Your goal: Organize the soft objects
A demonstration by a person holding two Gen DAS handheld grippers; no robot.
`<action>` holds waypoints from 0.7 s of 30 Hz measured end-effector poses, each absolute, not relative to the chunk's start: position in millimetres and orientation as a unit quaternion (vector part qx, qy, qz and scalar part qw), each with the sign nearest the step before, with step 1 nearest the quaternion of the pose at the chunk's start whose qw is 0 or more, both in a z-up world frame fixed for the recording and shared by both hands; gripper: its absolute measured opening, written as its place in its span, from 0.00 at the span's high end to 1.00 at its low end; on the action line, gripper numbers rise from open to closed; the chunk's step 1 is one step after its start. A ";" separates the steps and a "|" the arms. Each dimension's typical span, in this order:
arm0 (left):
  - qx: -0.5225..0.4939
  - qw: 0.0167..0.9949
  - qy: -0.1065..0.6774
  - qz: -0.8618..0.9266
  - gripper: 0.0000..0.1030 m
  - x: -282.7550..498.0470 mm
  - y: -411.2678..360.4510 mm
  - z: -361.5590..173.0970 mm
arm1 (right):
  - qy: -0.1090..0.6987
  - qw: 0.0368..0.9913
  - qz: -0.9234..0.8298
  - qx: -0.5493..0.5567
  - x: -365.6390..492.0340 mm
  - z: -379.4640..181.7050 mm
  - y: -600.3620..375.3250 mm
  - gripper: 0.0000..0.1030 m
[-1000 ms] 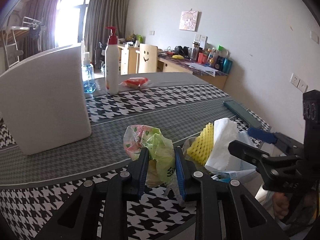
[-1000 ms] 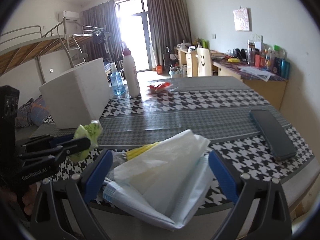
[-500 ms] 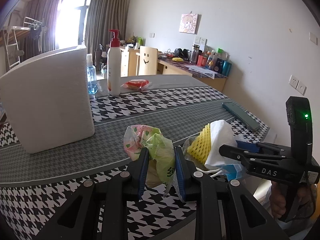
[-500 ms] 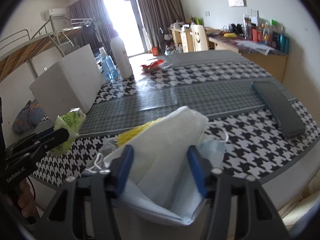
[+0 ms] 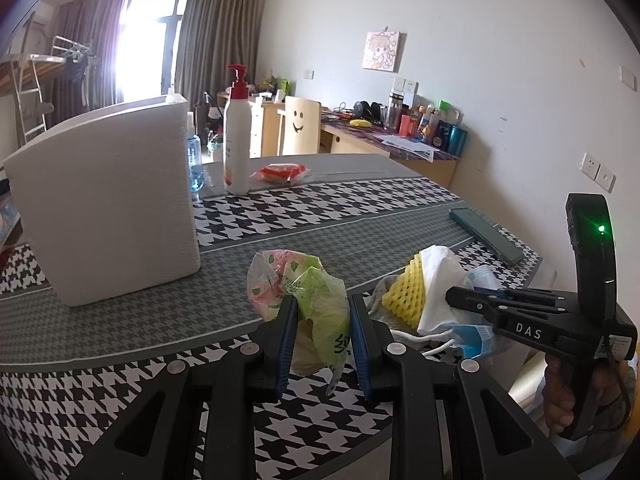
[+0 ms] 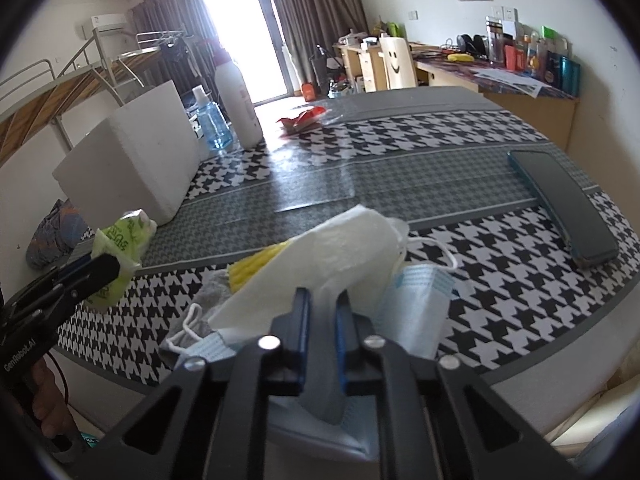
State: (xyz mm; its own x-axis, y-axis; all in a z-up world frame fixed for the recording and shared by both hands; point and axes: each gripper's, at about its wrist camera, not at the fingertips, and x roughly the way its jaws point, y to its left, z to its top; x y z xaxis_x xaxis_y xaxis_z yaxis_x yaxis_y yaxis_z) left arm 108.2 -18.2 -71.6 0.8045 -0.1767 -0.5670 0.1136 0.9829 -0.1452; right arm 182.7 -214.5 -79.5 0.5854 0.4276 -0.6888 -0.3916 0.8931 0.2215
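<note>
My left gripper (image 5: pixel 322 312) is shut on a crumpled green and pink plastic bag (image 5: pixel 308 292) above the near table edge; the bag also shows in the right wrist view (image 6: pixel 118 240). My right gripper (image 6: pixel 322 304) is shut on a white tissue (image 6: pixel 320 256) that lies over a blue face mask (image 6: pixel 416 304). Under the tissue is a yellow foam net (image 5: pixel 402 294), also seen in the right wrist view (image 6: pixel 252 268). The right gripper (image 5: pixel 472 300) sits to the right of the left one.
A white foam box (image 5: pixel 104 208) stands at the left of the houndstooth table (image 5: pixel 320 208). Behind it are a lotion pump bottle (image 5: pixel 237 144), a blue bottle (image 6: pixel 212 120) and a red snack packet (image 5: pixel 280 172). A dark phone (image 6: pixel 568 200) lies at the right edge.
My right gripper went from wide open to shut on the white tissue and has drawn back toward the table edge. The left gripper kept hold of the plastic bag.
</note>
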 end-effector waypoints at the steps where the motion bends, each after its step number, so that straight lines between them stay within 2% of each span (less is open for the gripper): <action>1: -0.052 0.949 0.302 -0.075 0.73 107.7 -17.2 -71.4 | 0.392 0.891 0.229 0.022 182.7 -79.0 -214.0 0.89; 16: -0.054 0.953 0.291 -0.066 0.73 97.5 -11.8 -67.8 | 0.337 0.912 0.233 0.029 169.0 -45.5 -220.2 0.92; 21: -0.052 0.953 0.291 -0.067 0.73 95.7 -13.0 -68.1 | 0.354 0.906 0.232 0.009 176.3 -53.7 -217.0 0.91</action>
